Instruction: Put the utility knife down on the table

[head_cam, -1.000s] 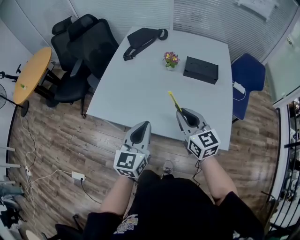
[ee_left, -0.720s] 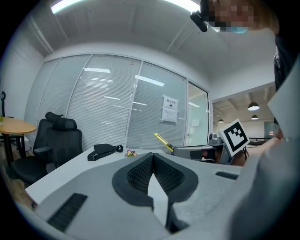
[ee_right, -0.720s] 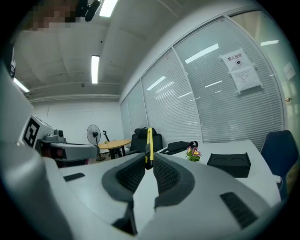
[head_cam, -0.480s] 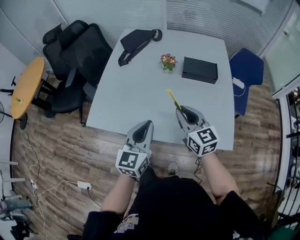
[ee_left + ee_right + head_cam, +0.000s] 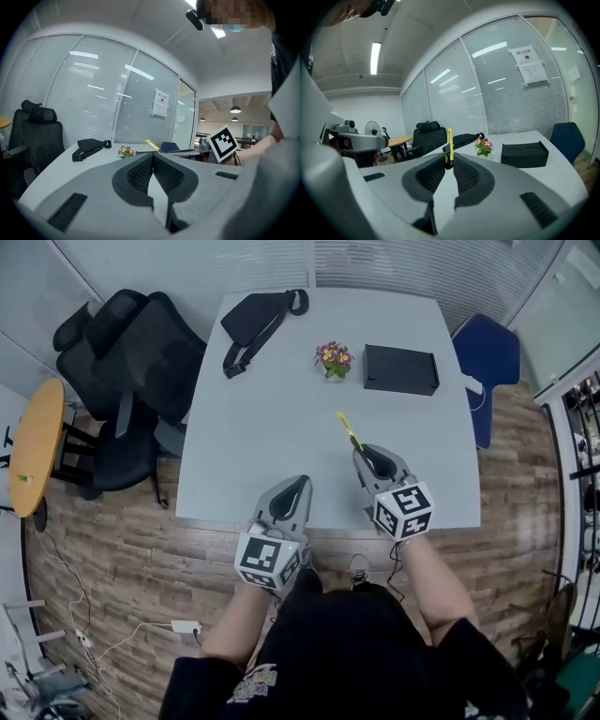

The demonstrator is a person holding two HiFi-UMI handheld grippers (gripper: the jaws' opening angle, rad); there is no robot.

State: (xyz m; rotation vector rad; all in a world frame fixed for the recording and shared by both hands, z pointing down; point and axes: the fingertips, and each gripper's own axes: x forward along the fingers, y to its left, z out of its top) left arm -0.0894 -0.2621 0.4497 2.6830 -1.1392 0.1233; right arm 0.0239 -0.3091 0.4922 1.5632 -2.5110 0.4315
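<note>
A slim yellow utility knife [image 5: 348, 431] [image 5: 449, 145] sticks out forward from my right gripper [image 5: 359, 450] [image 5: 449, 161], which is shut on its near end. The knife hangs above the near right part of the white table [image 5: 272, 409]. My left gripper [image 5: 302, 480] [image 5: 152, 155] hovers over the table's near edge with its jaws pressed together and nothing between them. In the left gripper view the knife [image 5: 153, 145] shows small at the right, beside the marker cube of the right gripper.
On the far half of the table lie a black sling bag [image 5: 253, 319], a small pot of flowers [image 5: 331, 357] and a black box [image 5: 401, 369]. Black office chairs [image 5: 131, 362] stand at the left, a blue chair [image 5: 487, 357] at the right, a round wooden table [image 5: 33, 446] further left.
The head view has shifted, so the table sits more squarely ahead. Both grippers hold about the same place over the near edge, the knife still gripped in the right one.
</note>
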